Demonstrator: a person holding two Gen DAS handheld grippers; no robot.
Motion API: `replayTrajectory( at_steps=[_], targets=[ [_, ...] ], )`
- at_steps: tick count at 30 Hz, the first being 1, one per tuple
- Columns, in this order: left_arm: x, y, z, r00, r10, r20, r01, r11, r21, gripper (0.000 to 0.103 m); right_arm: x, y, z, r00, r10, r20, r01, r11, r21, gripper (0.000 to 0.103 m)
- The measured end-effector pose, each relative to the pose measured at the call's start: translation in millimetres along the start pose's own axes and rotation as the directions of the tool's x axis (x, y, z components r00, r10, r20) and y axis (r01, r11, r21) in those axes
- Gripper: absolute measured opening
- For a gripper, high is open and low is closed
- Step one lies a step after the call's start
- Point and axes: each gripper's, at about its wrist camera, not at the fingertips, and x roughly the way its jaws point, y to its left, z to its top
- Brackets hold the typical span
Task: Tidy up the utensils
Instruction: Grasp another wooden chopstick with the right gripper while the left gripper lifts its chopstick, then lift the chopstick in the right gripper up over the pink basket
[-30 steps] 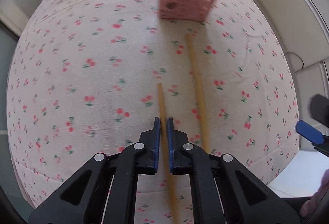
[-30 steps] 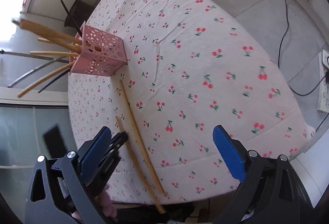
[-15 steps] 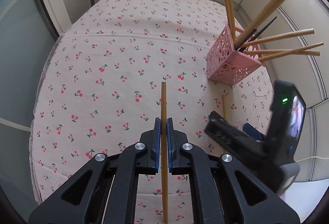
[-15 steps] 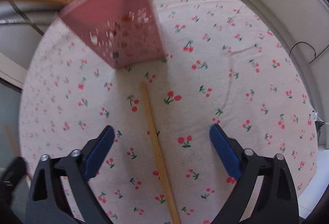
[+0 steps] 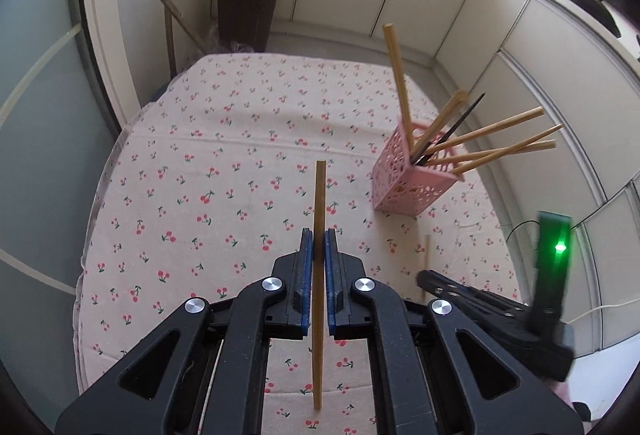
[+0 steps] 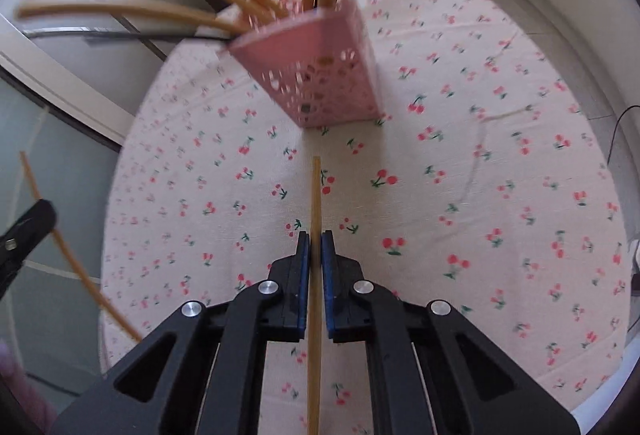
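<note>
My left tool [image 5: 319, 247] is clamped on a wooden chopstick [image 5: 319, 235]. Its long axis runs straight fwd along the fingers, far tip out over the cherry-print tabletop [image 5: 224, 171], near end trailing back under the tool body. It's lifted clear of the cloth.

My right tool [image 6: 315, 247] has its pads narrow around a second chopstick [image 6: 315, 219], also lengthwise along the fingers, tip aimed at the pink perforated holder [image 6: 320, 75]. That view is motion-blurred, so whether the stick is off the cloth yet I can't say for sure.

The holder stands to the right of centre in the left view, w/ several chopsticks fanned out of it and one dark utensil among them. It sits directly ahead of the right tool's stick. A brown bin [image 5: 247, 15] stands on the floor beyond the tabletop; a long pole leans nearby.

Vs 0.5 s ago: the right tool was wide open w/ the stick lying between its fingers; now the pads have closed in on it. The left tool has kept its grip and risen higher.
</note>
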Motion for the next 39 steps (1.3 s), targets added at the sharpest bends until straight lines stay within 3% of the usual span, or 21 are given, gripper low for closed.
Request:
replayTrajectory(
  at_steps=[7, 13, 25, 31, 39],
  targets=[
    [-40, -22, -5, 0.993, -0.063, 0.099, 0.057, 0.996, 0.071, 0.005, -98, -18, -22, 0.982, 0.075, 0.172, -0.067, 0.996, -0.053, 0.006],
    [-71, -52, -10, 0.98, -0.109, 0.168, 0.089, 0.988, 0.123, 0.005, -149, -26, -31, 0.952, 0.124, 0.281, -0.11, 0.992, -0.065, 0.006],
    [-107, -127, 53, 0.949, -0.144, 0.279, 0.094, 0.978, 0.186, 0.005, -186, -75, -7, 0.912, 0.169, 0.373, -0.201, 0.978, 0.05, 0.006],
    [-117, -153, 88, 0.93, -0.136, 0.341, 0.068, 0.977, 0.203, 0.005, -187, -85, -2, 0.91, 0.194, 0.366, -0.236, 0.969, 0.073, 0.006],
    [-88, -162, 125, 0.93, -0.066, 0.361, 0.0, 0.983, 0.181, 0.005, -181, -92, 4, 0.918, 0.2, 0.342, -0.243, 0.966, 0.088, 0.007]
  ],
)
